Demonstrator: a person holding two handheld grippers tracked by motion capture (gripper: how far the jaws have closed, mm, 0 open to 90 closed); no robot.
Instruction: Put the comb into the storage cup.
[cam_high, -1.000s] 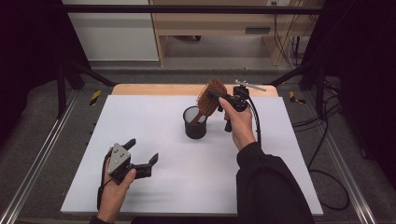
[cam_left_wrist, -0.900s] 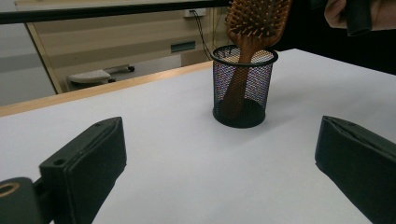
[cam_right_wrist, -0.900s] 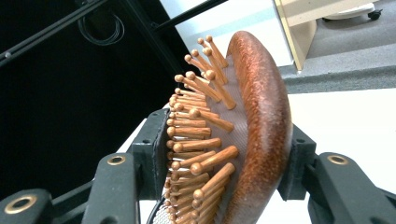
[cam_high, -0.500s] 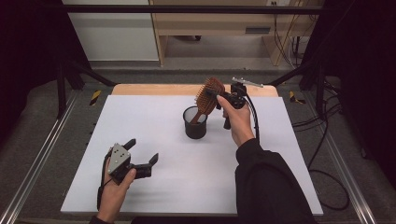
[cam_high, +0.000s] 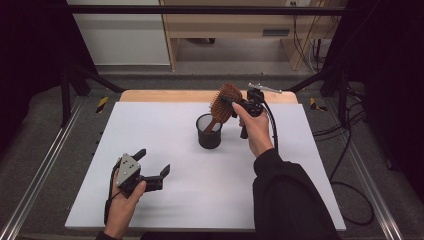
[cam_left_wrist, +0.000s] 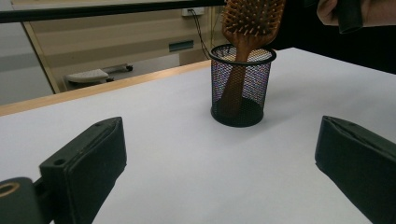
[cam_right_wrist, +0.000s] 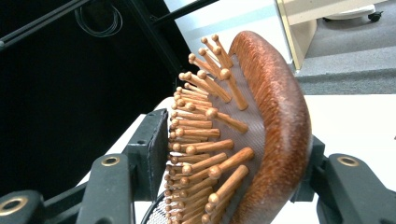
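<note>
A wooden hairbrush (cam_high: 223, 104) stands tilted with its handle down inside a black mesh cup (cam_high: 208, 133) at the middle back of the white table (cam_high: 210, 195). My right gripper (cam_high: 229, 100) is shut on the brush head. In the right gripper view one jaw presses the bristles and the other the brush's (cam_right_wrist: 275, 116) rounded back. My left gripper (cam_high: 154, 161) rests open on the table's front left, holding nothing. In the left gripper view its wide-apart jaws face the cup (cam_left_wrist: 240, 88) and the brush (cam_left_wrist: 252, 18).
A wooden strip (cam_high: 165, 96) borders the table's far edge. Metal rails (cam_high: 47, 165) run along both sides. Cables (cam_high: 345, 150) lie on the floor at the right. A wooden bench (cam_high: 240, 25) stands behind the table.
The right hand with the brush has shifted slightly left and down, seating the handle deeper in the cup. The left gripper has not moved.
</note>
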